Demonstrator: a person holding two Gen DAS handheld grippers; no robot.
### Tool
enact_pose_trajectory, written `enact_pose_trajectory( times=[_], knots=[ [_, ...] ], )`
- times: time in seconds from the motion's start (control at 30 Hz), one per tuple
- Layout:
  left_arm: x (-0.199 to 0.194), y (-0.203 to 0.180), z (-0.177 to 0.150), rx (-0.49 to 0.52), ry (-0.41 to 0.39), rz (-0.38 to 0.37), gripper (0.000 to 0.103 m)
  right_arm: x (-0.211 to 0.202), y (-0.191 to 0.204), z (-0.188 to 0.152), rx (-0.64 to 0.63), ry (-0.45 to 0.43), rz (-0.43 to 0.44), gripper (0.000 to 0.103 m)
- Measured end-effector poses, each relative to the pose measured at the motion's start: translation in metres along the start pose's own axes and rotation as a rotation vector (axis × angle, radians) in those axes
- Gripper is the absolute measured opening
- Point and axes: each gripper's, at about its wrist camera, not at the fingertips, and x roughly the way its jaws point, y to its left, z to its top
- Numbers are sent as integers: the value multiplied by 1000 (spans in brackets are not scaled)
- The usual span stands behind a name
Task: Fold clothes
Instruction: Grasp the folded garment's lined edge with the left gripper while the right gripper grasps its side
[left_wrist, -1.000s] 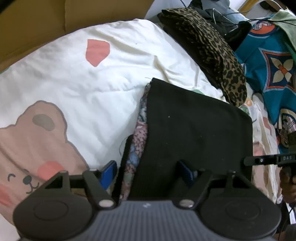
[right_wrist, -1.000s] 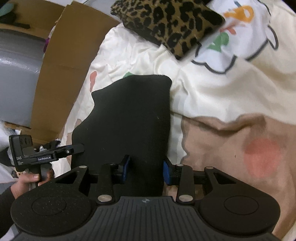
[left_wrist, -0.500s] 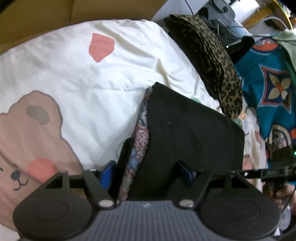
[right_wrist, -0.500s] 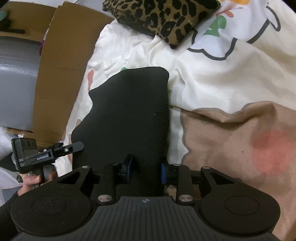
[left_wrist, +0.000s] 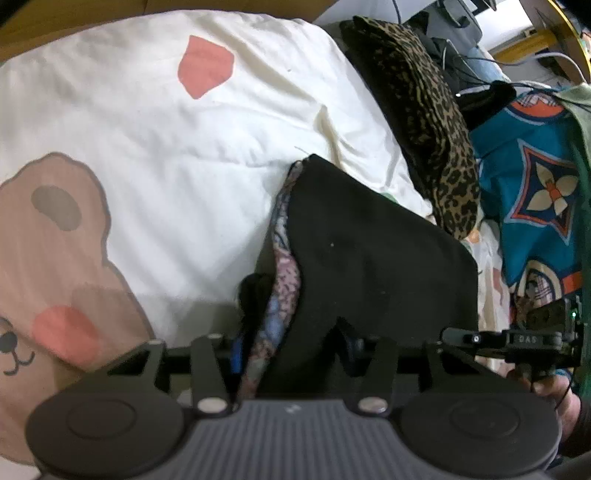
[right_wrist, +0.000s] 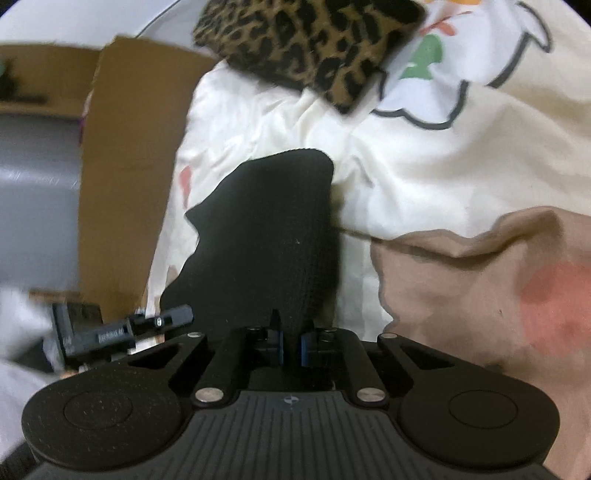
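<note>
A: How far along does the folding look?

B: The black garment lies on the bed as a compact, doubled-over slab with straight sides, so at least one fold is in it. A patterned lining shows along its left edge, between the layers.

A: And the grippers?

B: The left gripper straddles the near left corner. Its fingers stand fairly wide apart with cloth between them, but the view does not show whether they press on it. The right gripper has its fingers drawn close together on the near edge of the black garment, and looks clamped on the cloth.

A: So is this one finished?

B: That cannot be settled. A slab this tidy, gripped at its near edge by the right gripper at least, would fit a last fold about to be carried across, and equally a finished piece being lifted away to a pile.

A: Anything else folded?

B: A leopard-print piece sits at the far side of the bed as a flat, squared bundle, so it looks folded and set aside. To the right there is blue patterned cloth lying spread and loose; if that belongs to the job, it is left to do.

A: Where is the black piece relative to the leopard one?

B: Near it, this side of it, and apart from it as the right wrist view shows.
</note>
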Motion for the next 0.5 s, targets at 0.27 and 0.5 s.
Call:
enact_pose_trajectory(
  times=[0.27,0.5],
  knots=[
    [-1,-5,-6,-53,6,-71,36,-17,19,24,-54,-36,-57,6],
    [8,-11,-8,-19,-16,-42,59,-16,10,32,-70,-41,-82,11]
  ],
)
